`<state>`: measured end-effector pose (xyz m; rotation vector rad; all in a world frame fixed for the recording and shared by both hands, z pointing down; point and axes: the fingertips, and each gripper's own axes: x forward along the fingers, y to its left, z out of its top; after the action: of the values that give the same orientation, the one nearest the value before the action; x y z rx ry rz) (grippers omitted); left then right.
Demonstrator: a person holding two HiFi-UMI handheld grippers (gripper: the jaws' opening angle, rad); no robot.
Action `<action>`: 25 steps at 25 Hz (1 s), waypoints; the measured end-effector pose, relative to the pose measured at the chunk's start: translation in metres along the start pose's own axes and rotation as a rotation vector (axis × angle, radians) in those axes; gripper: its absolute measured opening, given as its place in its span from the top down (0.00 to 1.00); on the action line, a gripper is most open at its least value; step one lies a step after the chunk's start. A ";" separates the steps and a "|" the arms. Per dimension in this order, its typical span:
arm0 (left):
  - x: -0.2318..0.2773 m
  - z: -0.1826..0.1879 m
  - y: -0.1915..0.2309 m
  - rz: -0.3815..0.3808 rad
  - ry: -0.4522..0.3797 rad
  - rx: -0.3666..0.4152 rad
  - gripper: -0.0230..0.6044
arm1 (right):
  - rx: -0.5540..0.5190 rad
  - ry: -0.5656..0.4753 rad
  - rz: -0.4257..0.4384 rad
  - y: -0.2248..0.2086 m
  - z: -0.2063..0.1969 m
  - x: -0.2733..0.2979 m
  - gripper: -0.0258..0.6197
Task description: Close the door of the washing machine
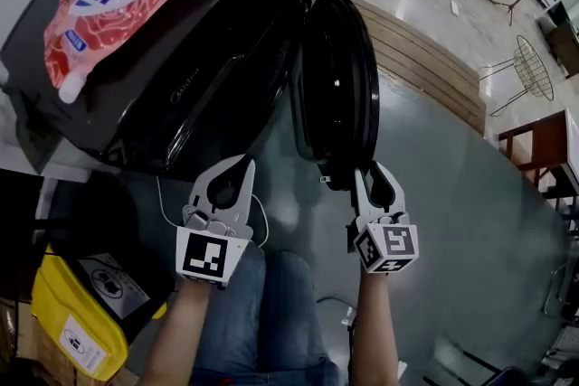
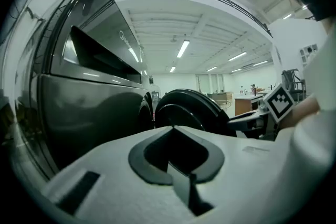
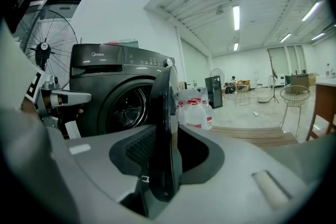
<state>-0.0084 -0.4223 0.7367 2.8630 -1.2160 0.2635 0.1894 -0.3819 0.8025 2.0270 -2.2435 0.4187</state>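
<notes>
Right tool (image 1: 374, 180) grasping door (image 1: 339, 77) edge; left tool (image 1: 239, 169) clenched, empty, beside door. Next: swing door onto washing machine (image 1: 172, 104).

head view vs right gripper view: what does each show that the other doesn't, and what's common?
Head view only: a yellow container, the person's jeans and a white cable on the floor.
Right gripper view only: the drum inside the opening, a standing fan and red-capped bottles.
Shared: the washing machine, its open door, the door's edge between the jaws of the right gripper, and the left gripper.
</notes>
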 end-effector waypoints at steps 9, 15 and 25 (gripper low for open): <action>-0.007 -0.005 -0.005 -0.004 0.013 0.002 0.95 | -0.022 0.018 -0.003 0.001 0.000 0.001 0.84; -0.021 -0.003 0.000 0.020 0.033 -0.017 0.95 | -0.002 0.059 0.024 0.016 -0.003 0.003 0.84; -0.048 -0.010 0.019 0.064 0.082 -0.054 0.95 | -0.009 0.105 0.236 0.099 -0.008 0.028 0.80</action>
<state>-0.0563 -0.4007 0.7380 2.7415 -1.2812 0.3407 0.0873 -0.3984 0.8035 1.6983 -2.4211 0.5189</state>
